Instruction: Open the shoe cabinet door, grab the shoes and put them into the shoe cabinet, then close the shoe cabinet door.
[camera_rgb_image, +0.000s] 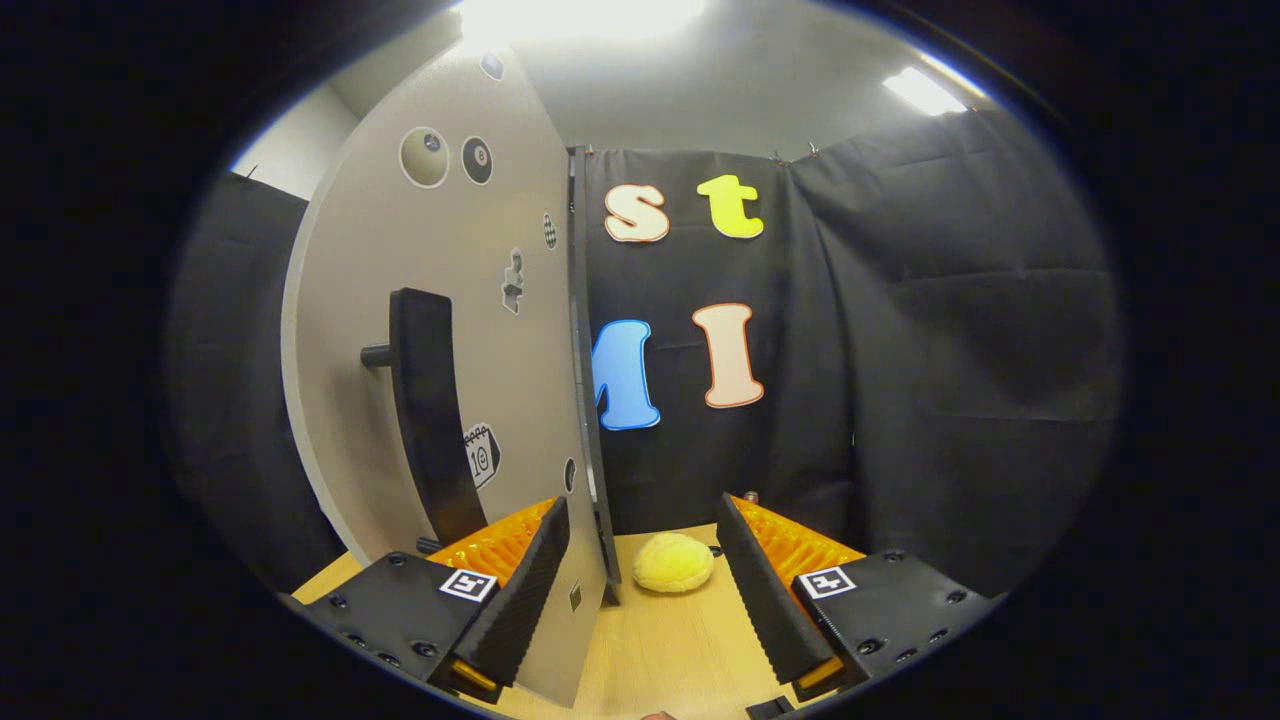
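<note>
A light wooden table (660, 650) carries a yellow plush shoe (672, 563) lying toward its far side near the black cloth wall, just right of the grey cabinet door (440, 330), which stands edge-on with its bottom edge down by the tabletop on the left.

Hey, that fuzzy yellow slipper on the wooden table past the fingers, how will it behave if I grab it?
The fuzzy yellow slipper looks plush and rounded, so it will probably squash and flop rather than hold shape. It seems light for its size. Its flat rest on the wooden table suggests it won't roll. The gripper is open, fingers straddling the grey cabinet door's edge.
</note>
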